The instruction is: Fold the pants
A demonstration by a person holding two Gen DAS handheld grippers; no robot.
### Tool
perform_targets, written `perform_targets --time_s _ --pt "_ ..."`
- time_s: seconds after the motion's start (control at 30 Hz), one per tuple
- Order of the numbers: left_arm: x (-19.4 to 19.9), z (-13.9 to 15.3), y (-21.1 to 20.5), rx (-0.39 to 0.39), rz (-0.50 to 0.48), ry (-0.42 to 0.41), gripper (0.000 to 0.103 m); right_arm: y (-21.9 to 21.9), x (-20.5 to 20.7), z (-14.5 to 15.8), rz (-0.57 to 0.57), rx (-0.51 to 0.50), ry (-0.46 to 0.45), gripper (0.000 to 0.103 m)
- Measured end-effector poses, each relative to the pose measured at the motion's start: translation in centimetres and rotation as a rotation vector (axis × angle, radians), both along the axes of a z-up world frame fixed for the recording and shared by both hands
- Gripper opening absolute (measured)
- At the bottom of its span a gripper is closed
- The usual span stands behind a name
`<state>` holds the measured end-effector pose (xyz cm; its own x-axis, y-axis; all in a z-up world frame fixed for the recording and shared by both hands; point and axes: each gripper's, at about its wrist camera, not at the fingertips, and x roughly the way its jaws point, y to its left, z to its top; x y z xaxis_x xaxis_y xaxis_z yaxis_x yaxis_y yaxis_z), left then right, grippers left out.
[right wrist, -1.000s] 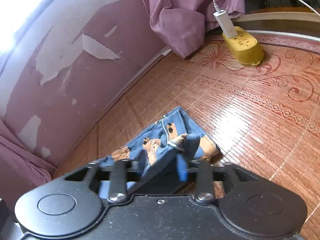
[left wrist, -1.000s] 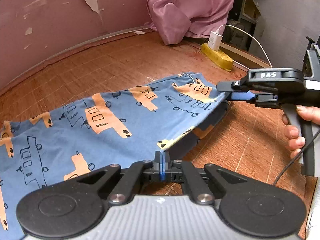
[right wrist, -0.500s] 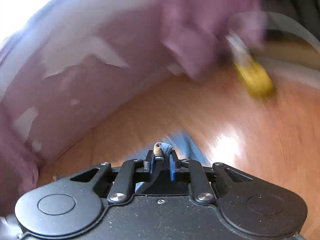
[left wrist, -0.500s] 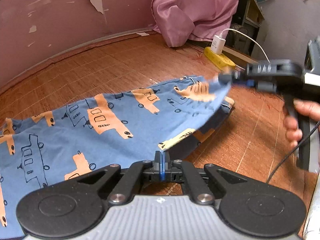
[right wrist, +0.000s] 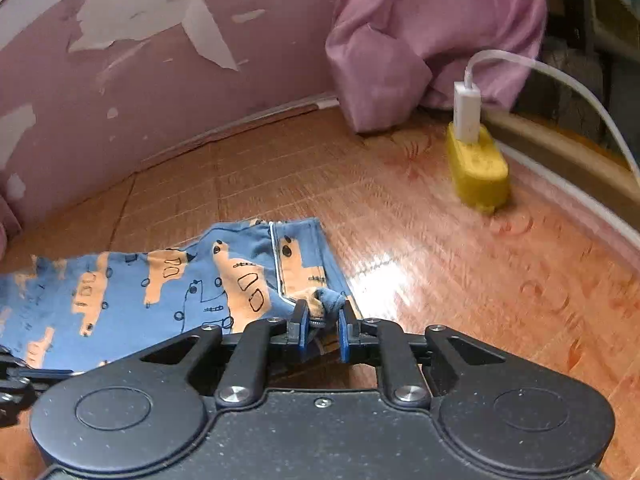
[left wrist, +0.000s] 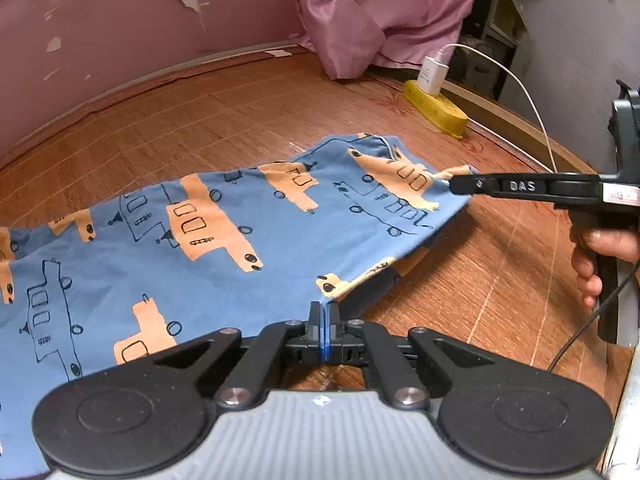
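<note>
Blue pants (left wrist: 224, 256) printed with orange vehicles lie spread on a woven mat (left wrist: 480, 280). The left hand-held gripper (left wrist: 323, 314) is pinched together on their near edge. The right hand-held gripper (right wrist: 322, 320) has its fingers slightly apart around a bunched corner of cloth.

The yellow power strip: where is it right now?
The yellow power strip lies on the mat at the far right of both views, beside the pink curtain, beyond the pants.
</note>
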<state>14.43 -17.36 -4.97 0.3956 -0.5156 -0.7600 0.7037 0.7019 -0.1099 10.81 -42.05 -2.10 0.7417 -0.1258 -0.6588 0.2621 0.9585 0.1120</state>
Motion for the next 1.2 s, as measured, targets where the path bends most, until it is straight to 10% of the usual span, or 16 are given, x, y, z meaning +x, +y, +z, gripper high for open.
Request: perform_targets --time_s 0.1,0.2,0.4,0.5,0.83,1.2 --pt "0.0 -0.2 -0.1 0.019 -0.014 0.003 0.001 1.5 0.1 -0.2 0.017 -0.107 0.022 0.027" --pt "0.2 -0.4 0.2 0.006 -0.007 0.043 0.002 1.5 0.1 -0.9 -0.032 -0.134 0.065 0.060" --pt "0.3 0.7 3.5 -0.069 0.033 0.072 0.025 2.7 -0.6 0.6 -0.003 -0.239 -0.065 0.070" --pt "0.3 1.7 6.8 -0.102 0.128 0.018 0.049 4.3 -0.5 0.5 0.115 -0.224 -0.094 0.066" --pt "3.8 1.6 20.5 -0.003 0.623 -0.125 0.049 7.0 1.4 -1.7 0.304 -0.156 0.006 0.044" --pt "5.8 0.8 28.2 0.066 0.825 -0.135 0.045 6.7 1.7 -1.3 0.309 -0.113 0.069 0.044"
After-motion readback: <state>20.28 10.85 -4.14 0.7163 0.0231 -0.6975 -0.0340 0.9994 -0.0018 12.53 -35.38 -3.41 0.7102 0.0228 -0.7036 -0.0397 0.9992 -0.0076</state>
